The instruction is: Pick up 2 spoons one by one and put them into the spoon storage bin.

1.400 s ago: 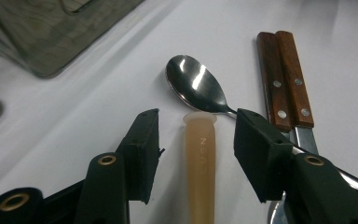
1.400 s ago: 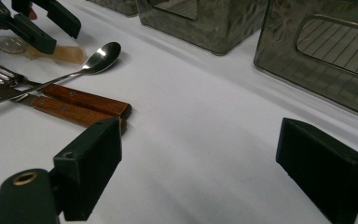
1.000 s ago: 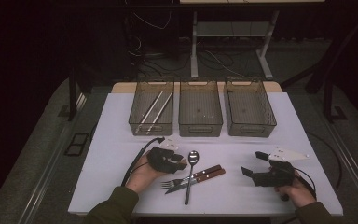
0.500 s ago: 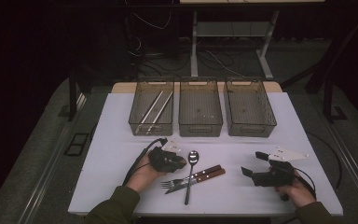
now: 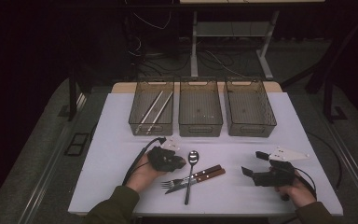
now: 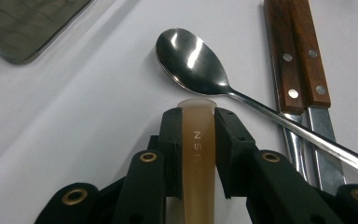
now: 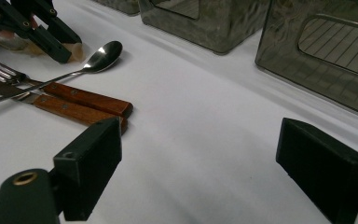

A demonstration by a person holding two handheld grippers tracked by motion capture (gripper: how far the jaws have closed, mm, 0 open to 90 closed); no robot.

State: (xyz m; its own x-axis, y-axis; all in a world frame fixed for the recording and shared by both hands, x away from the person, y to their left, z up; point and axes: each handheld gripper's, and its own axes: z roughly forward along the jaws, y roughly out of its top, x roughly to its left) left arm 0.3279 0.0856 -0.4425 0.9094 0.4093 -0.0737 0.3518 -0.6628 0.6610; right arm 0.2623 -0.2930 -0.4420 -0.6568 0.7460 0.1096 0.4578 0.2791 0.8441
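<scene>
Left gripper (image 6: 196, 109) clamping snugly on a translucent amber handle (image 6: 196, 154), jaws having just been closing around it, tip poking out just short of the spoon (image 6: 191, 60) bowl ahead. Right gripper (image 7: 200, 158) gaping wide over bare white table (image 7: 205, 140), holding nothing, with the wooden-handled fork (image 7: 86, 98) and knife (image 7: 77, 112) lying ahead to its left.

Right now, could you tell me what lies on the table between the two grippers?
In the high view, a spoon, fork and knife lie between the left gripper and right gripper.
</scene>
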